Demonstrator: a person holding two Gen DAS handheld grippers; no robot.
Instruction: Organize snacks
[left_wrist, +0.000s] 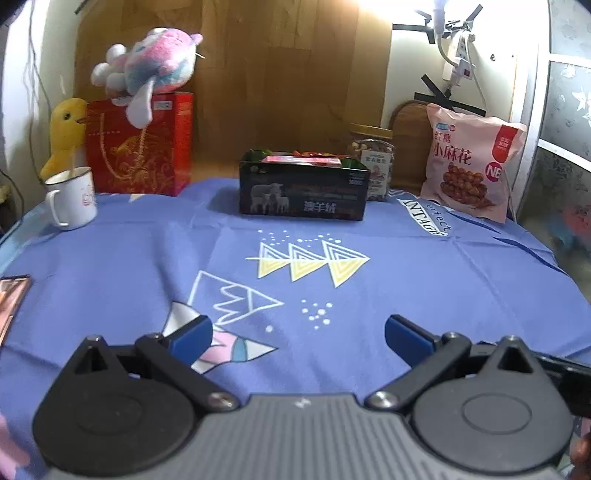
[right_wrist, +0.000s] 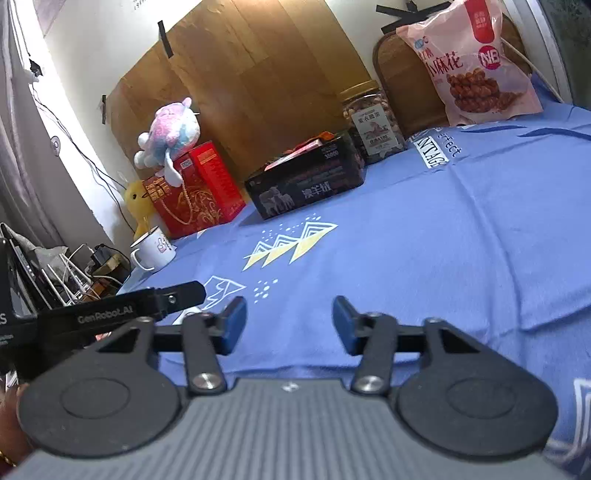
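Observation:
A black open box (left_wrist: 303, 192) stands at the back of the blue cloth, with several snack packets (left_wrist: 303, 158) inside; it also shows in the right wrist view (right_wrist: 306, 184). A pink snack bag (left_wrist: 472, 166) leans at the back right (right_wrist: 476, 62). A jar of nuts (left_wrist: 373, 162) stands beside the box (right_wrist: 373, 122). My left gripper (left_wrist: 295, 336) is open and empty, low over the near cloth. My right gripper (right_wrist: 290, 321) is open and empty, also far from the box. The left gripper's body (right_wrist: 110, 314) shows at the right view's left edge.
A red gift box (left_wrist: 140, 144) with a plush toy (left_wrist: 155, 62) on top, a yellow plush duck (left_wrist: 64, 133) and a white mug (left_wrist: 72, 201) stand at the back left. A flat object (left_wrist: 11, 302) lies at the left edge. Cables and clutter (right_wrist: 74, 273) lie beyond the table's left side.

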